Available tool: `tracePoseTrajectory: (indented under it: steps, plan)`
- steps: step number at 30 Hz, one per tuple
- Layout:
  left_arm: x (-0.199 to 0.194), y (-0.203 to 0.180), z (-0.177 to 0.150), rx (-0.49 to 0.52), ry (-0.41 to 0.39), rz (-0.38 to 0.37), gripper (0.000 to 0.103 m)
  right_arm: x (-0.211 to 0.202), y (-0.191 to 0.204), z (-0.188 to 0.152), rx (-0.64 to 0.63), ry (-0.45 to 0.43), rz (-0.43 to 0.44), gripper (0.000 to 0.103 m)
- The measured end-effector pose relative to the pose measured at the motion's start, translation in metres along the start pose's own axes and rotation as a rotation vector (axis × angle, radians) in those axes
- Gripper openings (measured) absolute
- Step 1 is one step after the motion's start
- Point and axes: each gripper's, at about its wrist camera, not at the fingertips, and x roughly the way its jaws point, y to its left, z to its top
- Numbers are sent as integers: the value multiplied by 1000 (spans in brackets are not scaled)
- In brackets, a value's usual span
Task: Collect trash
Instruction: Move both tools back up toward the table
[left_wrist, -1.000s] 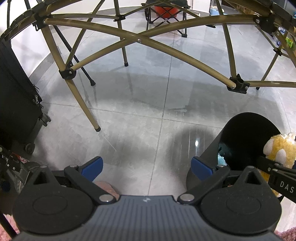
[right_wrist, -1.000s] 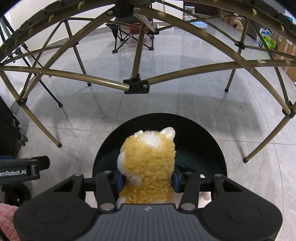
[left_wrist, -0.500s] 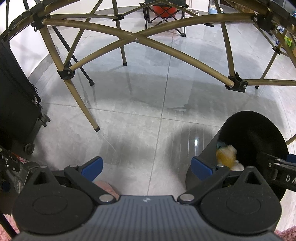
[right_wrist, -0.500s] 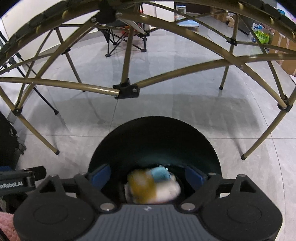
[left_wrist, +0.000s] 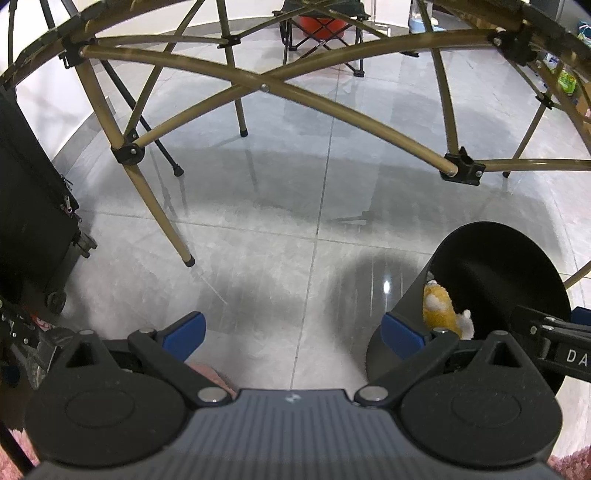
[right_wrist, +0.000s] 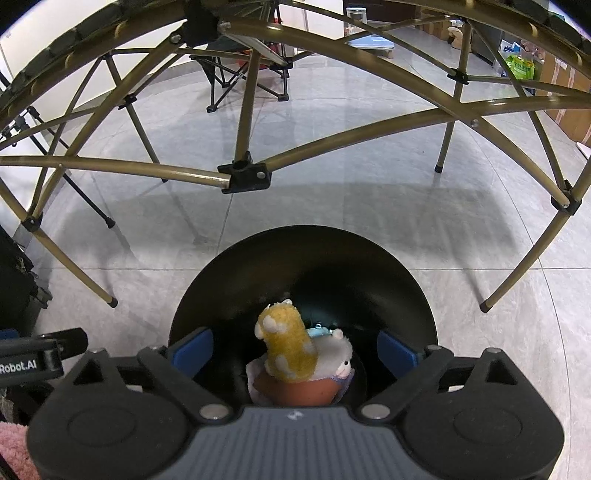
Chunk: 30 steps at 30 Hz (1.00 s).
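A glossy grey tiled floor (left_wrist: 258, 229) is spanned by a frame of olive-gold folding poles (right_wrist: 147, 171) joined by black connectors (right_wrist: 245, 177). A black wheeled case (left_wrist: 33, 221) is seen at the left, and a folding camp chair (right_wrist: 240, 79) is set well behind the frame.

1. The right gripper (right_wrist: 295, 349) pointed steeply down over the mouth of the black bin (right_wrist: 406, 280), and its jaws were opening, with nothing pressed between the blue pads.
2. The left gripper (left_wrist: 293, 332) pointed down at the floor just left of the bin, with its jaws wide apart and empty.
3. Its right pad (left_wrist: 400, 330) stood before the bin's wall.
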Motion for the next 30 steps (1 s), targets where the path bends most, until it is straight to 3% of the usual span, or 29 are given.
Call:
tracePoseTrajectory:
  steps: [5, 11, 23, 30]
  plan:
    - [-10, -1, 0, -6, -30, -6, 103, -6, 0, 1, -7, -24, 8, 98]
    - [-33, -2, 2, -17, -123, -15, 103, -25, -2, 2, -11, -85, 15, 99]
    - [-94, -4, 11, -20, -297, -67, 103, -90, -20, 14, 38, -281, 80, 103]
    - [-134, -8, 34, -6, -396, -92, 103, -134, -32, 33, 26, -417, 83, 103]
